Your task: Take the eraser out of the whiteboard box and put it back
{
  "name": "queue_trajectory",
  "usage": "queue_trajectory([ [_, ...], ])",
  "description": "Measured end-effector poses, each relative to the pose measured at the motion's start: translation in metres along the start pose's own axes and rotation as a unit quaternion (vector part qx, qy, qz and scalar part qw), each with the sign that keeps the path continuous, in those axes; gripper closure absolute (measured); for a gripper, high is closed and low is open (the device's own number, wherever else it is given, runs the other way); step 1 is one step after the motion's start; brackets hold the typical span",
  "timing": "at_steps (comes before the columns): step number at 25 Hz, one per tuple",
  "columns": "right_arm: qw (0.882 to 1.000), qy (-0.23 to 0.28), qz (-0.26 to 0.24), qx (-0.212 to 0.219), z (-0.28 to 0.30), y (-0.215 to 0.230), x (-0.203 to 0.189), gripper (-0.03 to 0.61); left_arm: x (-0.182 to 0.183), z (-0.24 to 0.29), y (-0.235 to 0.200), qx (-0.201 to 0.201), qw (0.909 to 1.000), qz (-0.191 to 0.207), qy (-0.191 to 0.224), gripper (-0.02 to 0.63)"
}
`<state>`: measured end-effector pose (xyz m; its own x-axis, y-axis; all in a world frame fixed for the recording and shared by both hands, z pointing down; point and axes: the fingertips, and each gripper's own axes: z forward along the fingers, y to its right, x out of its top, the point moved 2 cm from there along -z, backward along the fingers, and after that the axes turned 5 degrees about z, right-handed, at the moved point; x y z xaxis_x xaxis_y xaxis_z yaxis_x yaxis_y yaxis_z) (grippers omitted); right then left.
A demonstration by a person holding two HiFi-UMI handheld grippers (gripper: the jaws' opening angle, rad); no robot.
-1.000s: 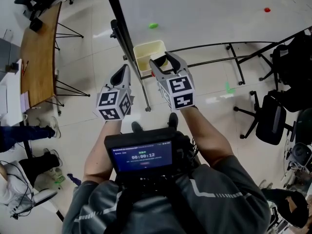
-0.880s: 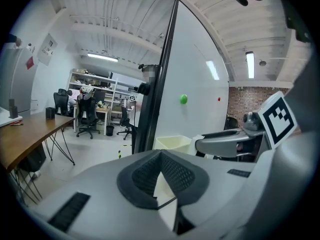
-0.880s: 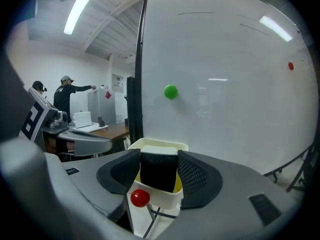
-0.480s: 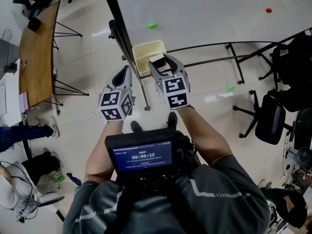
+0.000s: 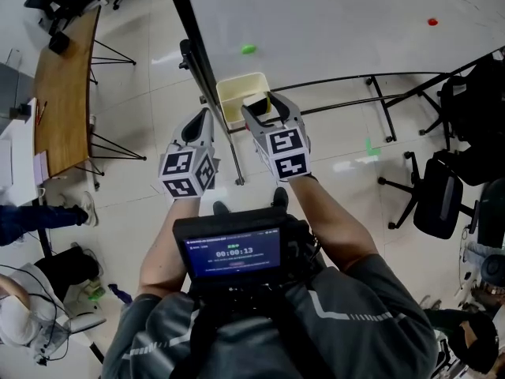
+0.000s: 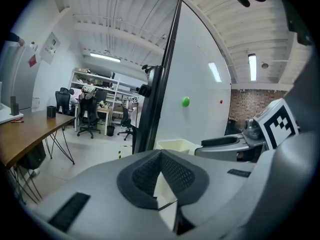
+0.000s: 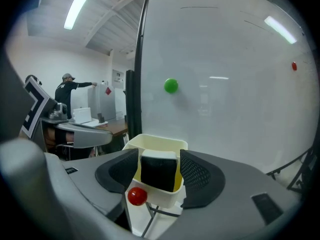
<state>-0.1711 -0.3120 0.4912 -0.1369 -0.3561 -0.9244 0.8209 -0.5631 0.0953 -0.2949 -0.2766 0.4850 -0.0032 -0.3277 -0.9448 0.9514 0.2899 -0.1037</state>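
A cream whiteboard box (image 5: 230, 93) hangs at the whiteboard's lower left corner. The black-faced eraser (image 7: 159, 171) stands upright inside it, also visible as a dark block (image 5: 259, 102) in the head view. My right gripper (image 7: 159, 157) straddles the eraser; its jaws are opening, with a thin gap between each pad and the eraser. A red ball magnet (image 7: 137, 196) sits on the front of the box (image 7: 156, 141). My left gripper (image 5: 205, 115) hangs left of the box beside the board's black post, shut and empty; its meeting tips (image 6: 160, 153) fill the left gripper view.
The whiteboard (image 5: 339, 14) carries a green magnet (image 5: 248, 49) and a red one (image 5: 432, 21). Its black post (image 5: 201, 61) runs between my grippers. A wooden table (image 5: 63, 93) stands at left and office chairs (image 5: 438, 196) at right. A screen (image 5: 233, 255) sits on my chest.
The right gripper's jaws have spread a little away from the eraser's sides. Both hands have stayed nearly where they were.
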Motion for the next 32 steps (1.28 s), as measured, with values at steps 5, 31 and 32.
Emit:
queue_trajectory([
  [5, 0.998, 0.052, 0.018, 0.005, -0.024, -0.001, 0.042, 0.288, 0.031, -0.016, 0.001, -0.005, 0.9995, 0.014, 0.029, 0.581],
  [31, 0.978, 0.194, -0.007, 0.079, -0.135, -0.011, 0.194, 0.552, 0.166, -0.103, 0.036, -0.032, 0.9867, 0.064, 0.146, 0.581],
  [32, 0.978, 0.195, -0.011, 0.078, -0.137, -0.009, 0.194, 0.552, 0.167, -0.103, 0.038, -0.032, 0.9866, 0.065, 0.146, 0.581],
])
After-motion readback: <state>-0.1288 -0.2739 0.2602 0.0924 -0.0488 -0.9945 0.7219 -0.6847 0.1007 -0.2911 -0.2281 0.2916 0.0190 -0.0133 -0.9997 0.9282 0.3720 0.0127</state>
